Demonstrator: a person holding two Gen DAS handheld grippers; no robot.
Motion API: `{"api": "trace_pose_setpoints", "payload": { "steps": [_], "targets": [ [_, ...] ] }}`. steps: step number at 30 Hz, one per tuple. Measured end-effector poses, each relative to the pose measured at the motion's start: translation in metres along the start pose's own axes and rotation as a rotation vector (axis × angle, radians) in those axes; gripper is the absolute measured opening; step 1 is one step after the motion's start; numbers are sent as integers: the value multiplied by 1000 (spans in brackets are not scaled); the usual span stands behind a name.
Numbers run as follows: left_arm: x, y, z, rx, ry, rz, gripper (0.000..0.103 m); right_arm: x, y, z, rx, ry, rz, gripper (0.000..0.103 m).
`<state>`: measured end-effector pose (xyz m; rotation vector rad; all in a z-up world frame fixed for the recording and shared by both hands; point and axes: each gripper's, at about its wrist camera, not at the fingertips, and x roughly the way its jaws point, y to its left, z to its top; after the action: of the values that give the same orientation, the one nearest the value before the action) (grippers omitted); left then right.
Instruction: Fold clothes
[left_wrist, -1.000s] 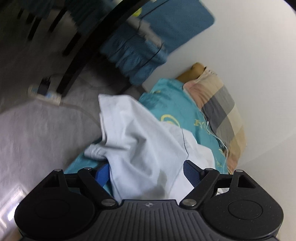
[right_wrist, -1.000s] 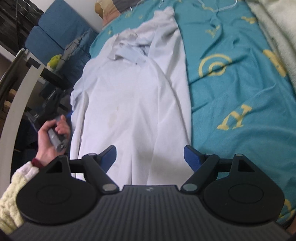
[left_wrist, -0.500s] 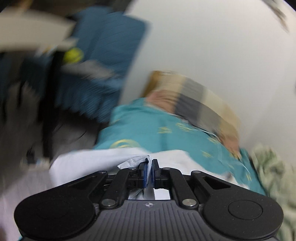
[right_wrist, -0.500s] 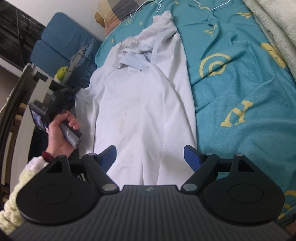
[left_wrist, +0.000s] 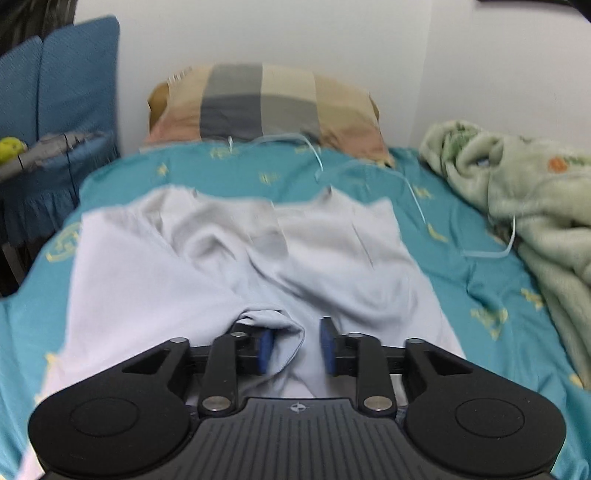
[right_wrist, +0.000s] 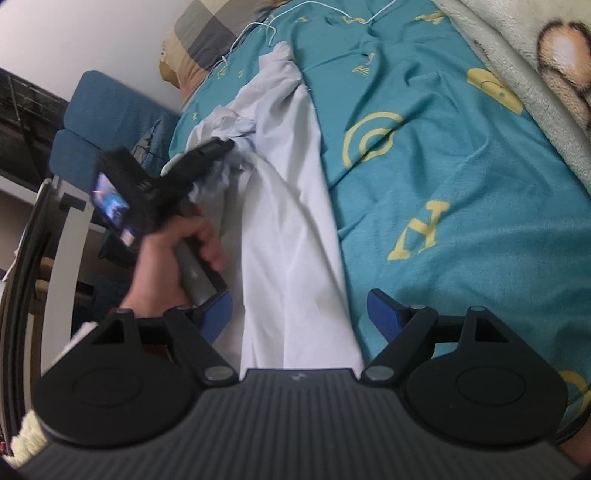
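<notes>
While the pale blue shirt (left_wrist: 236, 266) lay spread lengthwise on the teal bedsheet (left_wrist: 480, 280), the left gripper (left_wrist: 297, 345) sat low over its near end, jaws part-open, a bunched fold of the fabric between the blue pads but not pinched. Right gripper (right_wrist: 299, 314) hovered above the shirt's other end, jaws wide, holding nothing. Right wrist view showed the person's left hand (right_wrist: 173, 254) wrapped around the left gripper's handle at the shirt's edge. Checked pillow (left_wrist: 262, 107) lay at the head of the bed against the wall; green fleece blanket (left_wrist: 524, 192) was heaped along the bed's right side. White cord (left_wrist: 417, 195) trailed across the sheet.
</notes>
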<state>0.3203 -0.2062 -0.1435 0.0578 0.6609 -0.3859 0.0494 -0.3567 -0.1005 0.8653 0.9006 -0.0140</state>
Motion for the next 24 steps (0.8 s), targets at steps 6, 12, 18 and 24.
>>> {"api": "trace_pose_setpoints", "payload": {
  "steps": [6,12,18,24],
  "targets": [
    [-35,3,-5,40,33,-28,62,4,4,10,-54,-39,-45,82],
    [-113,8,-10,61,10,-44,66,-2,17,8,-150,-84,-72,82],
    [-208,15,-23,-45,-4,6,66,-15,35,4,-243,-141,-41,81],
    [-274,16,-42,-75,-32,30,66,-23,66,5,-362,-215,-6,81]
  ]
}}
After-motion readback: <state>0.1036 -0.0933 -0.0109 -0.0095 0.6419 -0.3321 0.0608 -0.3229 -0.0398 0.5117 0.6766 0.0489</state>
